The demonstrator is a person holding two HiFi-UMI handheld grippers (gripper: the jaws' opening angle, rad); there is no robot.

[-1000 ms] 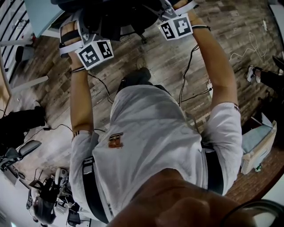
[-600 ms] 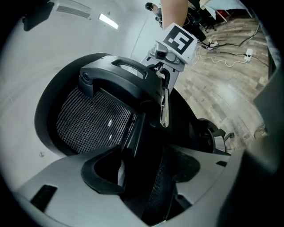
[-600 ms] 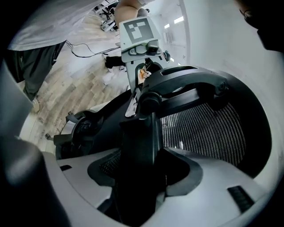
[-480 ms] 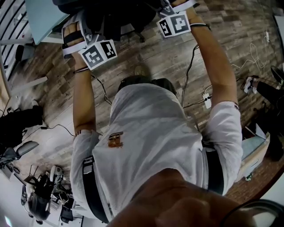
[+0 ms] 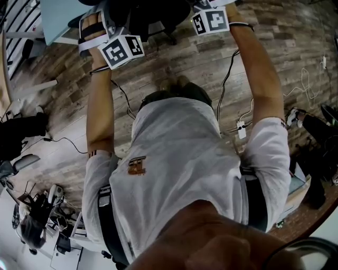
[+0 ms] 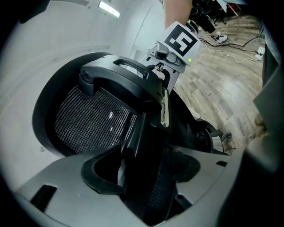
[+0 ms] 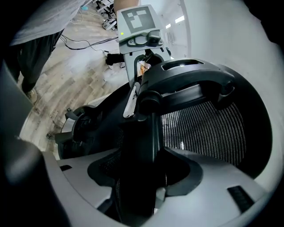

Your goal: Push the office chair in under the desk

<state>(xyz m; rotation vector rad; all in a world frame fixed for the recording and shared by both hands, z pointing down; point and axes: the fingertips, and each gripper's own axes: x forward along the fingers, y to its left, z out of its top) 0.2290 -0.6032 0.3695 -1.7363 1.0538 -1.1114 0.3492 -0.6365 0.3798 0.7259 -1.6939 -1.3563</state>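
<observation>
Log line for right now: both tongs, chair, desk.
left tongs: clamped on office chair back frame | right tongs: clamped on same frame | desk: adjacent, upper left in head view

Black office chair (image 6: 95, 117), mesh back; floor (image 5: 185, 60) grey-brown wood planks; shirt (image 5: 179, 158) white; desk (image 5: 58, 18) pale blue.

1. This is an office, or a workroom fitted out like one.
2. A black mesh-backed chair (image 5: 158, 18) on a wheeled base stands at a pale desk (image 5: 60, 21).
3. The floor (image 5: 174, 58) is wood-look plank, and loose cables (image 5: 224, 84) trail across it to a power strip (image 5: 241, 128).
4. A clutter of equipment (image 5: 37, 227) sits at the lower left of the head view.
5. Strip lights (image 6: 108, 9) are set in a white ceiling.
6. Other people's legs (image 5: 21, 137) show at the room's edges.
</observation>
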